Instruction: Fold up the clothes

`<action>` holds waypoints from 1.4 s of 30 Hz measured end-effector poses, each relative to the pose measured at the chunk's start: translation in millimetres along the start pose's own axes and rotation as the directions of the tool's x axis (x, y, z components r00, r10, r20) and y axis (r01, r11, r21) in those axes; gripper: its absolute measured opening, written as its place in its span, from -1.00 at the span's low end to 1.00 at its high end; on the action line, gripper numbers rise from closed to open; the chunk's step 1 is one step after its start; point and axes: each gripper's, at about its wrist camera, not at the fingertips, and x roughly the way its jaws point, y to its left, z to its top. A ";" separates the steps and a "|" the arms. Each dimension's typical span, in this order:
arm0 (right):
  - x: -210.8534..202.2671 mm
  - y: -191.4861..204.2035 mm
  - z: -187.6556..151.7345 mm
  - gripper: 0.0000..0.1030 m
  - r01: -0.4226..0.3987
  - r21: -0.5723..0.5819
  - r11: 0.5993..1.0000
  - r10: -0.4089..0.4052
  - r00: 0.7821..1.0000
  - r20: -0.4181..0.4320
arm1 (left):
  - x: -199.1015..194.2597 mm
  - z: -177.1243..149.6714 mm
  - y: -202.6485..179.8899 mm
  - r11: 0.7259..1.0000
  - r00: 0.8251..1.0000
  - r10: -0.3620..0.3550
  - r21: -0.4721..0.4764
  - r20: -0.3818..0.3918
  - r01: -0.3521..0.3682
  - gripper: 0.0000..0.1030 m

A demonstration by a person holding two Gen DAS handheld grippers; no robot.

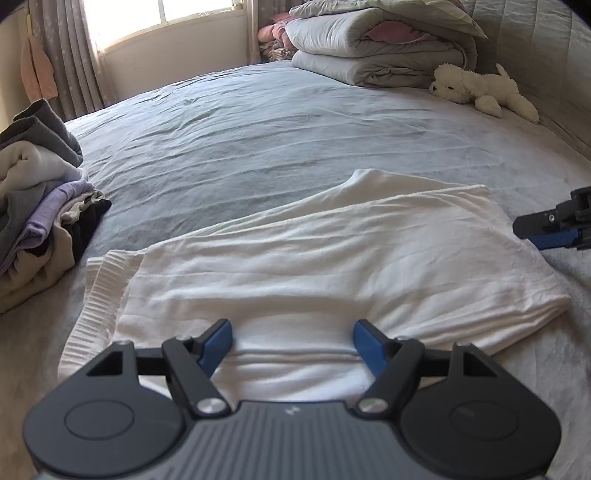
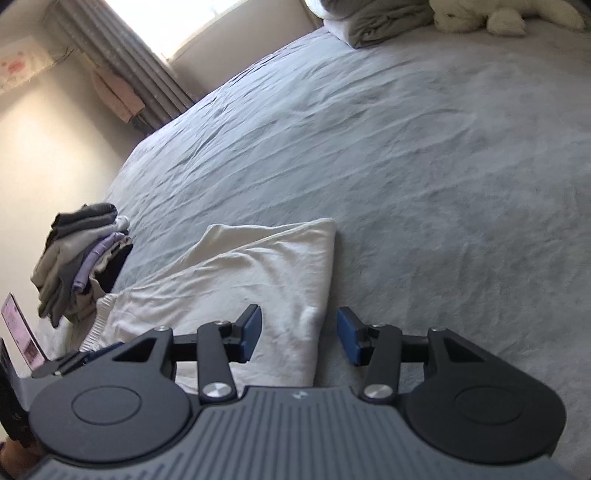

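Left gripper (image 1: 292, 343): jaws spread wide over the near edge of the garment, blue pads apart, nothing pinched between them.
Right gripper (image 2: 299, 334): jaws parted, straddling the garment's right-hand edge; the left pad sits over the cloth, the right pad over bare sheet; no grip shown.
Garment (image 1: 332, 266): white, folded into a long band, lying flat across the near part of the bed; a ribbed hem shows at its left end, and a loose flap lifts at the far side.
Sheet (image 1: 258, 147): grey-blue, creased with long shallow wrinkles, covering the whole bed.
Pile (image 1: 40, 206): folded clothes in grey, cream, lilac and black, stacked at the left edge of the bed, just beside the garment's ribbed end.
Phone (image 2: 20, 338): propped at the left edge of the right wrist view, screen lit, near the pile.
Toy (image 1: 484, 90): white plush dog lying on the far right of the bed.
Quilts (image 1: 376, 48): folded grey and white bedding stacked at the head, just left of the toy.
Curtain (image 1: 70, 55): grey, hanging beside a bright window (image 1: 159, 18) on the far wall.
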 end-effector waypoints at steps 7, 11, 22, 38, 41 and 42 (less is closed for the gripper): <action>1.3 -3.1 -1.0 -0.40 -0.037 0.083 0.996 0.037 0.999 0.007 | 0.3 0.1 0.1 1.000 1.000 0.000 0.001 -0.001 0.000 0.45; -0.2 -7.9 0.4 -0.39 -0.064 0.136 0.989 0.061 0.998 0.020 | -0.1 0.0 0.1 1.000 1.000 0.000 0.001 -0.001 0.000 0.45; -1.5 -14.0 2.0 -0.59 -0.085 0.173 0.981 0.084 0.996 0.015 | 0.2 -0.1 -0.2 1.000 1.000 -0.001 0.003 -0.004 0.001 0.46; -14.7 5.7 1.4 -0.73 -0.145 0.030 0.989 0.142 0.986 0.083 | -0.1 -0.6 -0.7 1.000 1.000 -0.002 0.005 -0.003 0.003 0.47; -2.3 -1.4 -2.0 -0.68 -0.098 0.066 0.993 0.097 0.995 0.022 | 0.2 -0.5 -0.8 1.000 1.000 -0.002 0.005 -0.004 0.002 0.47; 2.2 -5.2 -3.0 -0.67 -0.086 0.087 0.992 0.086 0.996 0.000 | 0.3 -0.4 -0.9 1.000 1.000 -0.002 0.005 -0.005 0.002 0.47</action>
